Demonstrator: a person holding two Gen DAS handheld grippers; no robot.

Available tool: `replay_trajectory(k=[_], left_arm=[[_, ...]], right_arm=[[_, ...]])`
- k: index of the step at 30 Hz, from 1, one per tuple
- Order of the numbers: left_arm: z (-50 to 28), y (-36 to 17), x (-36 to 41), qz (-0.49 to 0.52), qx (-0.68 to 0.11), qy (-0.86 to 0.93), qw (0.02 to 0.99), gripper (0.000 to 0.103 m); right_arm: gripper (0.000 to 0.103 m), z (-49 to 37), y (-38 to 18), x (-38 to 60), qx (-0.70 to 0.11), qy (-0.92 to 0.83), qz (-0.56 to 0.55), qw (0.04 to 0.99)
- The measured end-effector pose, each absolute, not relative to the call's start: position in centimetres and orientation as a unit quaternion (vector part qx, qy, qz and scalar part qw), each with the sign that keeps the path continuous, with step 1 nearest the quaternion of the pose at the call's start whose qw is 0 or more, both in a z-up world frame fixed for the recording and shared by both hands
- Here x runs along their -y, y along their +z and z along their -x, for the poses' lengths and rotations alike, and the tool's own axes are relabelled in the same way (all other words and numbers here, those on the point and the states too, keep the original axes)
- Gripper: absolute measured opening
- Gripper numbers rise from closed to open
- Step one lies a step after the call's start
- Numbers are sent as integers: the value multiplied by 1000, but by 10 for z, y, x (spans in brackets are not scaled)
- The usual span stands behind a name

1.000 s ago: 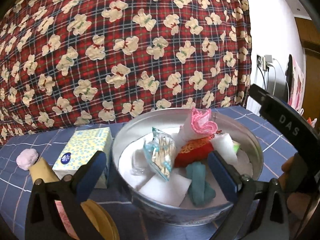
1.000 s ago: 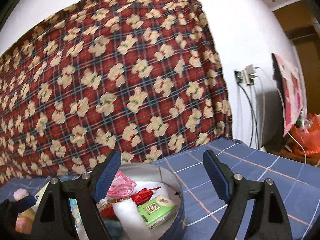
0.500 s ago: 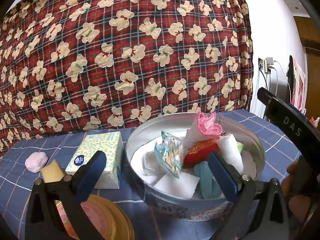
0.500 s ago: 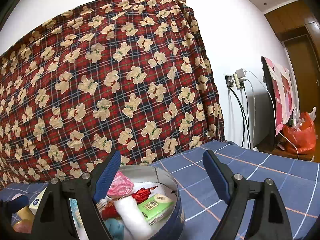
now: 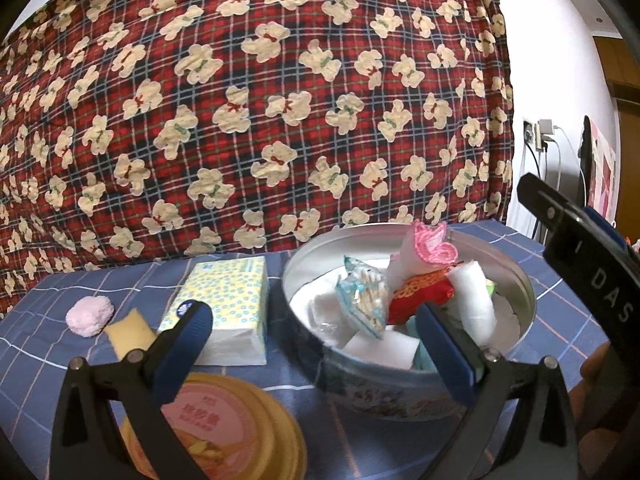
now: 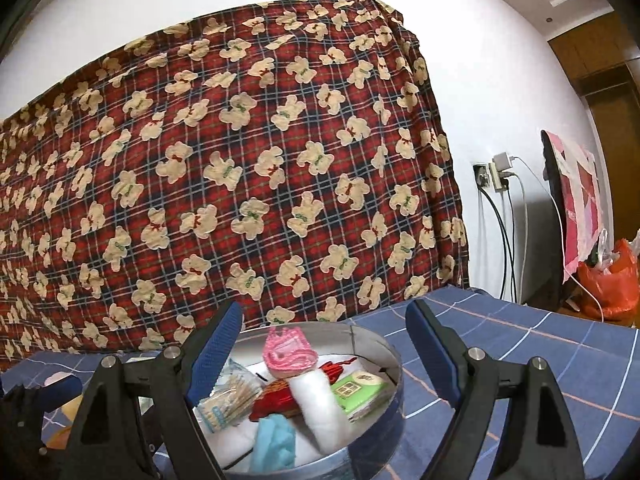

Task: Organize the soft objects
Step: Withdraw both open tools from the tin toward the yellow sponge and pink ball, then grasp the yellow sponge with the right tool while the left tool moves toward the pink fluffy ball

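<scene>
A round metal tin [image 5: 516,276] [image 6: 394,356] on the blue checked cloth holds several soft items: a pink crochet piece [image 5: 434,242] [image 6: 290,350], a red pouch [image 5: 420,292], a white roll [image 5: 474,300] [image 6: 318,404], a cotton swab packet [image 5: 362,294] and a teal cloth [image 6: 274,442]. Left of the tin lie a tissue pack [image 5: 224,300], a yellow sponge [image 5: 130,330] and a pink ball [image 5: 90,315]. My left gripper [image 5: 312,340] is open and empty before the tin. My right gripper [image 6: 324,354] is open and empty above the tin.
A yellow lid with a pink label [image 5: 224,424] lies near the front under my left gripper. A red plaid bear-print cloth [image 5: 256,100] hangs behind the table. At the right are wall plugs with cables [image 6: 500,176] and an orange bag [image 6: 612,284].
Both grippers have pulled back and risen from the tin, staying open. The left view has shifted left, so the lid, sponge and pink ball show more.
</scene>
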State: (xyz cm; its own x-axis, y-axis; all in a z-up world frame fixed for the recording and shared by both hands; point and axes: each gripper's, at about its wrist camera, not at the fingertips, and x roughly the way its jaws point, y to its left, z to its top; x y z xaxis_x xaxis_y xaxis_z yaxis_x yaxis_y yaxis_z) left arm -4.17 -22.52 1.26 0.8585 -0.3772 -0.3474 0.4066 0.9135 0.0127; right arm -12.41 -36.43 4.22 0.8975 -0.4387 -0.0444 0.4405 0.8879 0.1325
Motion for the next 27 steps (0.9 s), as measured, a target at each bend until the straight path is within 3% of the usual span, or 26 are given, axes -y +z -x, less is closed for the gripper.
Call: replay_trajectory(k=[27], left_arm=[[17,5,119,-17,-202,-132,970,103]], right_arm=[[86,85,36,253,-48,-123,-50,990]])
